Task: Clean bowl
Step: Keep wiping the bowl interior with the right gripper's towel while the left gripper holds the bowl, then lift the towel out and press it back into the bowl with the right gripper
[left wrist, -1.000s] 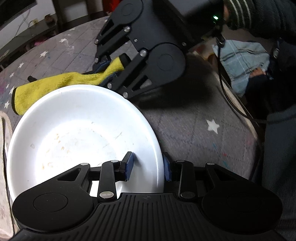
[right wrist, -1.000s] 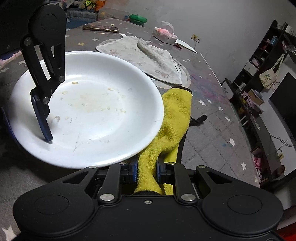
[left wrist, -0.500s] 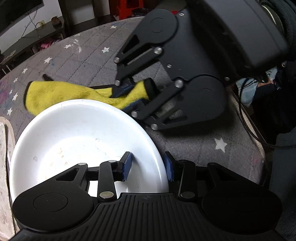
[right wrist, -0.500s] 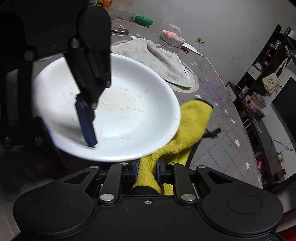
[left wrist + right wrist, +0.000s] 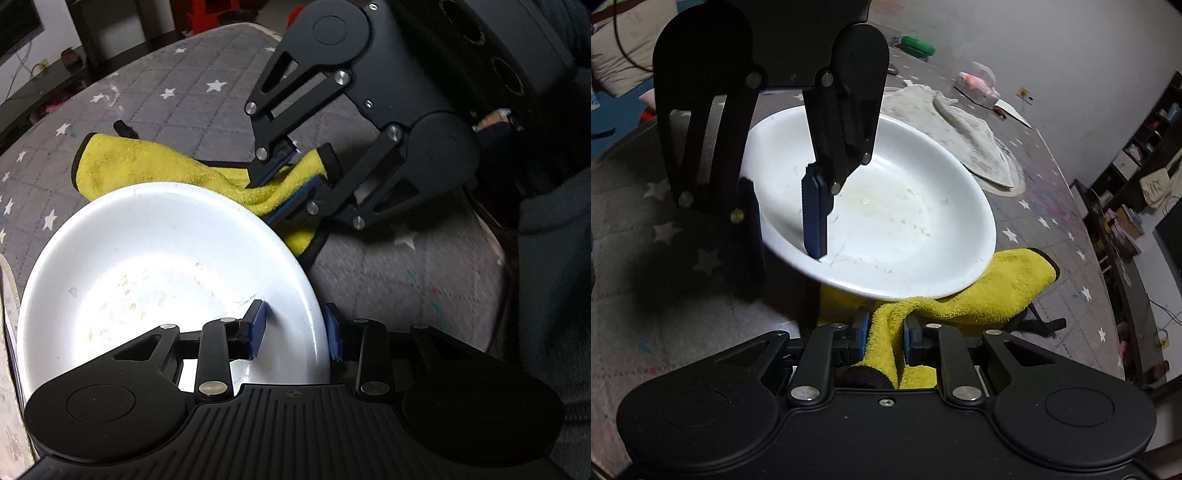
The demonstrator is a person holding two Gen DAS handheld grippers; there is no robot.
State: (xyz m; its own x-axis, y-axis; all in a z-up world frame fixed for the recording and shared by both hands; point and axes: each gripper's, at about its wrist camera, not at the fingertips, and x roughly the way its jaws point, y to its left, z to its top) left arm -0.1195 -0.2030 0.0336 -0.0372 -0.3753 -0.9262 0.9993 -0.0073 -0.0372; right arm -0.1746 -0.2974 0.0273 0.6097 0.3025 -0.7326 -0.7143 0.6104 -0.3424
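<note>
- Left claw is clamped on the rim of the white bowl, one blue pad inside and one outside; jaws are closing a touch tighter on the rim.
- Bowl fills the lower left of the left wrist view. In the right wrist view it sits centre frame, tilted and lifted off the desk on the gripped side.
- Dried yellowish food specks are on the bowl's inner floor; not wiped yet.
- Right claw is closed on a bunched yellow cloth, fabric pinched between the pads at bottom centre of its own view.
- The cloth's free end trails under and past the bowl's lower right rim, lying on the grey star-print desk cover.
- A pale rag lies on the desk at upper right of the right wrist view, untouched.
- Step in hand, as I judge it: bowl held steady, cloth being brought up for the wipe.
- Next move needs the cloth lifted over the rim and pressed onto the stained floor, then rubbed.
- Risk: the bowl could pivot in the thin rim grip once the cloth pushes.
</note>
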